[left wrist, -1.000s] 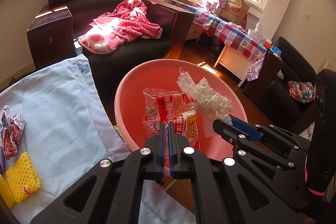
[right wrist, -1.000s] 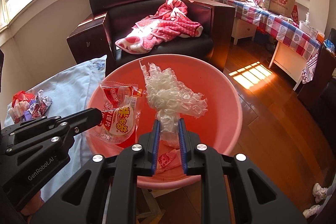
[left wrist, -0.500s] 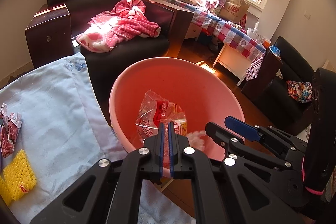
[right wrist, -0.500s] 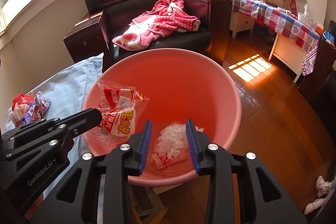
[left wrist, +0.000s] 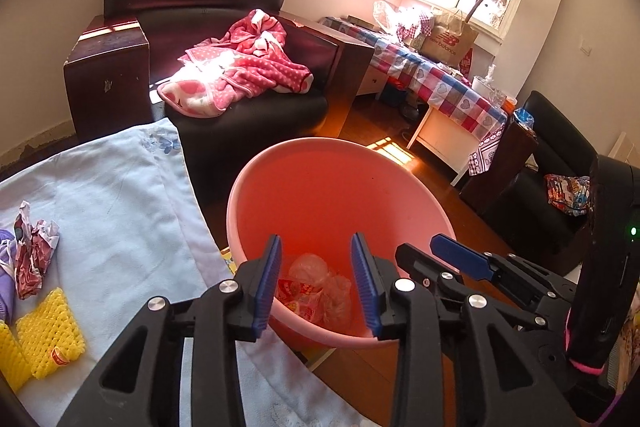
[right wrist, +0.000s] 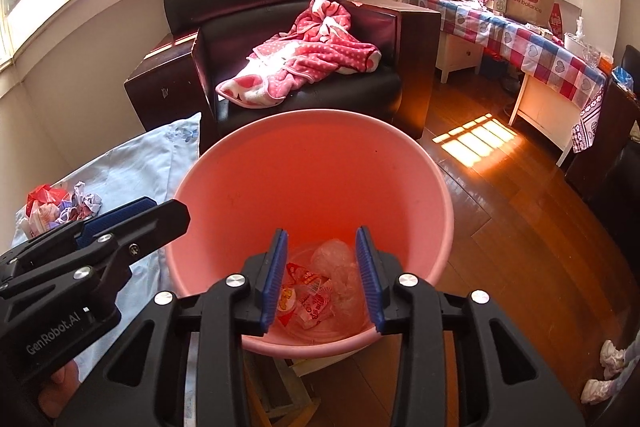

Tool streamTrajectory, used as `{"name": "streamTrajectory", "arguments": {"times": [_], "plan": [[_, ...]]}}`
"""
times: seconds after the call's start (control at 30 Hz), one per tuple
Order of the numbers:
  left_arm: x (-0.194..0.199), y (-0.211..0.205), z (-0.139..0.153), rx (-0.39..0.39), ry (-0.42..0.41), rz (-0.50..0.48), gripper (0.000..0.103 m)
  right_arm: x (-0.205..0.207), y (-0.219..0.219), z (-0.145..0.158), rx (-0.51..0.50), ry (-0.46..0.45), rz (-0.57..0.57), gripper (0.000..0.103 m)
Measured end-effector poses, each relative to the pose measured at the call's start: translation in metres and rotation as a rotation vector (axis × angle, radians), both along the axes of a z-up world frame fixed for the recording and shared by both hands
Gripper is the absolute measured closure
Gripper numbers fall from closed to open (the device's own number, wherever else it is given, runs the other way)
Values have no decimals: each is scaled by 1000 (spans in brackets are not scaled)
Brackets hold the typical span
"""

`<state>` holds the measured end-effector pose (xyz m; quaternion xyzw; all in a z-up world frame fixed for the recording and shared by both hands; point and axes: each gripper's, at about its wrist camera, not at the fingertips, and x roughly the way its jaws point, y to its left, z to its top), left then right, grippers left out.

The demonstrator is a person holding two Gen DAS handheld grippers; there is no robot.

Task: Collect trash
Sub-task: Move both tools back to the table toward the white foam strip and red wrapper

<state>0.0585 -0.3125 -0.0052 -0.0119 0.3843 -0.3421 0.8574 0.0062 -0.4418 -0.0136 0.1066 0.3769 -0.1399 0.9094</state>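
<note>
A pink plastic basin (left wrist: 320, 187) (right wrist: 304, 163) stands right in front of both grippers. At its bottom lie a red-and-white snack wrapper (left wrist: 298, 293) (right wrist: 310, 301) and a clear crumpled plastic wrap (left wrist: 316, 265) (right wrist: 338, 259). My left gripper (left wrist: 316, 281) is open and empty above the basin's near rim. My right gripper (right wrist: 322, 277) is open and empty above the same spot. More trash lies on the light blue cloth (left wrist: 112, 211): a crumpled red-and-white wrapper (left wrist: 34, 253) and yellow foam nets (left wrist: 48, 337). A pile of crumpled wrappers (right wrist: 60, 205) shows in the right wrist view.
A black armchair (left wrist: 224, 79) with a pink dotted blanket (left wrist: 240, 71) stands behind the basin. A table with a checked cloth (right wrist: 532, 43) and a paper bag lines the right wall. Wooden floor (right wrist: 520, 211) lies to the right. A second dark chair (left wrist: 560, 171) stands at right.
Both grippers have opened. The right one let the clear plastic wrap drop, then the left one let the snack wrapper drop; both now lie at the basin's bottom.
</note>
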Motion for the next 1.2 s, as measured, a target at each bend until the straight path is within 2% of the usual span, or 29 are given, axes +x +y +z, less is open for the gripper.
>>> {"name": "streamTrajectory", "arguments": {"times": [0.07, 0.43, 0.73, 0.83, 1.2], "plan": [[-1, 5, 4, -9, -7, 11, 62, -1, 3, 2, 0, -9, 7, 67], [-9, 51, 30, -24, -78, 106, 56, 1, 31, 16, 9, -79, 101, 67], [-6, 115, 41, -20, -98, 264, 56, 12, 72, 21, 16, -98, 210, 66], [-9, 141, 43, -7, -106, 320, 56, 15, 88, 21, 28, -104, 253, 60], [-18, 238, 37, 45, -108, 547, 56, 35, 148, 20, 43, -97, 398, 60]]}}
